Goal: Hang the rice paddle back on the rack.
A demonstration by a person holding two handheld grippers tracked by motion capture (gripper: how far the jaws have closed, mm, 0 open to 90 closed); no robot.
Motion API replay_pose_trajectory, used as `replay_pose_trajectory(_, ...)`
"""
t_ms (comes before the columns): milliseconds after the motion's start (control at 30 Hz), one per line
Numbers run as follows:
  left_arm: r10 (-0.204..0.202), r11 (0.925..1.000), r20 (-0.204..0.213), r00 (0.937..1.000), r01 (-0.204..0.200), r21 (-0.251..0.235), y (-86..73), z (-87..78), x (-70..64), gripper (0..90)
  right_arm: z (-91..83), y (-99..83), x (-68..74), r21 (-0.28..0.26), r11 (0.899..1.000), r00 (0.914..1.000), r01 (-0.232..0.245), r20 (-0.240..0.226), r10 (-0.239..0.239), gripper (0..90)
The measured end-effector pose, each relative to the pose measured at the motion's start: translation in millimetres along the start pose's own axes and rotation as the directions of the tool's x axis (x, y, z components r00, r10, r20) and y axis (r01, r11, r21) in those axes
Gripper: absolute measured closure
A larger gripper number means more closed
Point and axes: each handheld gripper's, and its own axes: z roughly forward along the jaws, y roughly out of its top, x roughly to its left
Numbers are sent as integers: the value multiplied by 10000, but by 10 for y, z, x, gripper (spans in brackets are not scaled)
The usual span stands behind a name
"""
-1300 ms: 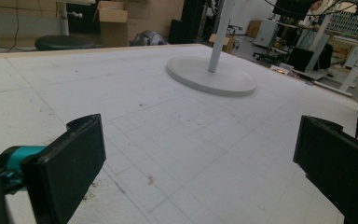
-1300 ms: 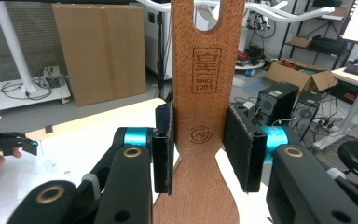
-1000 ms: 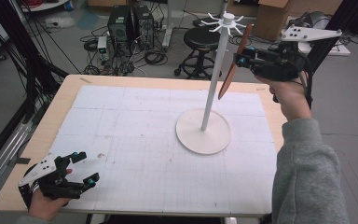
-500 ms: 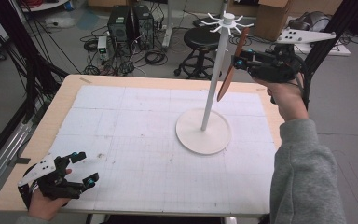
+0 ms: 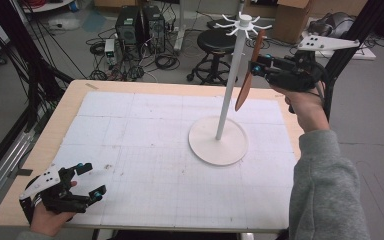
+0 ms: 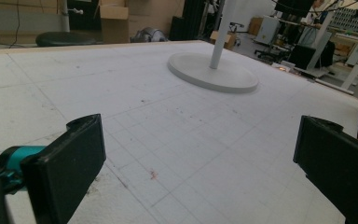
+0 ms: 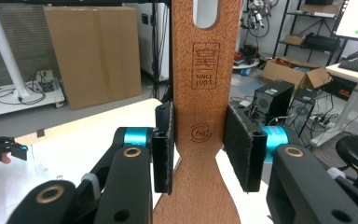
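From the high view, I'm holding the wooden spatula (image 5: 248, 70) up in the right tongs (image 5: 256, 68), right beside the top of the white hanging stand (image 5: 234, 75), just under its hooks (image 5: 243, 23). The blade is tilting down over the desk (image 5: 130, 130). Biggest worry, I'd say: bumping the thin pole and rocking the stand, or missing a hook with the handle slot. The left tongs (image 5: 91, 180) are resting at the near desk corner.

In the left gripper view, the left tongs (image 6: 200, 158) are gaping wide, gripping nothing, hovering over bare mat.

In the right gripper view, the right tongs (image 7: 198, 149) are clenching the spatula's (image 7: 205, 93) neck, pads flat on both edges, slot above.
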Motion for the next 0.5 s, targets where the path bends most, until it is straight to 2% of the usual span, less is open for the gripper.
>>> replay_pose_trajectory(100,-1,10000,-9,10000,1,-12,0,1,0,26,1,-5,15,-62,10000,10000,72,25,-72,629)
replay_pose_trajectory(133,2,10000,-17,10000,-2,-11,0,1,0,26,2,-11,24,-133,9999,9999,104,22,-104,586)
replay_pose_trajectory(167,-7,10000,-30,10000,7,-8,2,1,-1,26,7,-20,40,-203,9998,10000,-62,-58,61,489)
replay_pose_trajectory(200,38,10000,-58,10000,-38,-20,8,-9,1,26,11,-27,51,-149,9998,9999,-91,-58,91,456)
replay_pose_trajectory(267,44,10000,-73,10000,-44,-46,11,-15,-1,26,11,-34,80,-5,10000,10000,-19,64,19,413)
replay_pose_trajectory(500,96,9998,-206,9997,-100,-167,28,-62,-6,26,-36,-126,202,-141,9999,9997,-15,250,18,242)
